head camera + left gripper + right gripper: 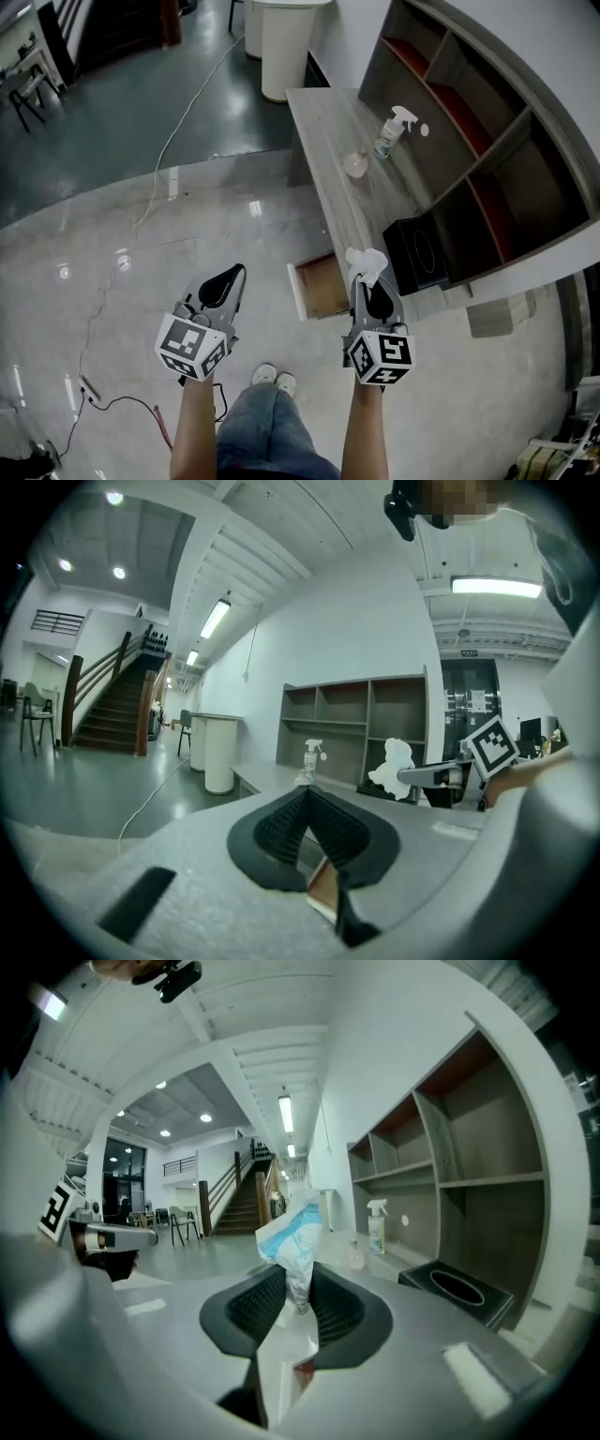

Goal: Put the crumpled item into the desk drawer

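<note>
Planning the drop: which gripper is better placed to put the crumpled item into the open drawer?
Right. The right gripper grips the crumpled item beside the open drawer; the left gripper is shut, empty and farther away.

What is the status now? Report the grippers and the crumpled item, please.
Right gripper shut on crumpled item, near open drawer. Left gripper shut, empty. Nothing in the way.
</note>
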Motion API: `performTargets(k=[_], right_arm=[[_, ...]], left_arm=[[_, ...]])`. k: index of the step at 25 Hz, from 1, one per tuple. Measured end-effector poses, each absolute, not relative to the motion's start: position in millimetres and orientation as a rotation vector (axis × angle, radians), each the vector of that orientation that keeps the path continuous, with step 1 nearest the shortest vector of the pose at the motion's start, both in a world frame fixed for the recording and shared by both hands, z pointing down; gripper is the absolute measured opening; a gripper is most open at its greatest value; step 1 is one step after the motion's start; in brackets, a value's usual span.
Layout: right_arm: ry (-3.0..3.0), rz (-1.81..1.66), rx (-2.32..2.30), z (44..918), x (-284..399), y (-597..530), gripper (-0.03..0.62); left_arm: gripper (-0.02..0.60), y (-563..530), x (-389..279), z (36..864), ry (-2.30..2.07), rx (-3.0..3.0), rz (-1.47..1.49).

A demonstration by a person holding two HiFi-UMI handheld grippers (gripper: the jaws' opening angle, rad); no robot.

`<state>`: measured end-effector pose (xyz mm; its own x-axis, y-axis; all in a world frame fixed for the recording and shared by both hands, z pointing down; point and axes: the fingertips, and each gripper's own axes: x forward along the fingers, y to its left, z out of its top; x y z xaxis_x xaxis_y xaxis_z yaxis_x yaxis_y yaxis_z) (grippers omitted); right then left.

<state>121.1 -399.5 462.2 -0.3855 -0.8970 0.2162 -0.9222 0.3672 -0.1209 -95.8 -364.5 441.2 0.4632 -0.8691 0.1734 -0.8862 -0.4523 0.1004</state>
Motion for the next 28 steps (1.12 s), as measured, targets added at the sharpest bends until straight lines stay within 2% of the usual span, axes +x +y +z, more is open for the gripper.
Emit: performTargets(k=[8, 15, 19, 24, 28], right_arm=[[-2.134, 0.496, 1.590, 598.0, 87.1, -412.5, 0.091], [-1.889, 0.519, 1.540, 688.2, 86.6, -425.7, 0.105], [-1.842, 0.527, 1.531, 705.7, 90.3, -426.5, 0.230], [-1.863, 0.513, 1.578, 696.4, 95.0, -430.0, 0.230], [-1.915, 0.482, 1.658, 659.3, 104.3, -439.8, 0.176]], left_arm=[[-0.002, -376.0, -97.2, 544.7, -1.404, 2.413, 0.232], [-0.002, -378.0, -96.1, 623.3, -1.340, 2.334, 0.289], [-0.002, -376.4, -95.7, 640.8, -1.336, 2.307, 0.291], [-0.001, -380.1, -99.7, 641.6, -1.361, 2.293, 0.286], [-0.001, -390.6, -99.0, 620.3, -1.388, 2.317, 0.276]])
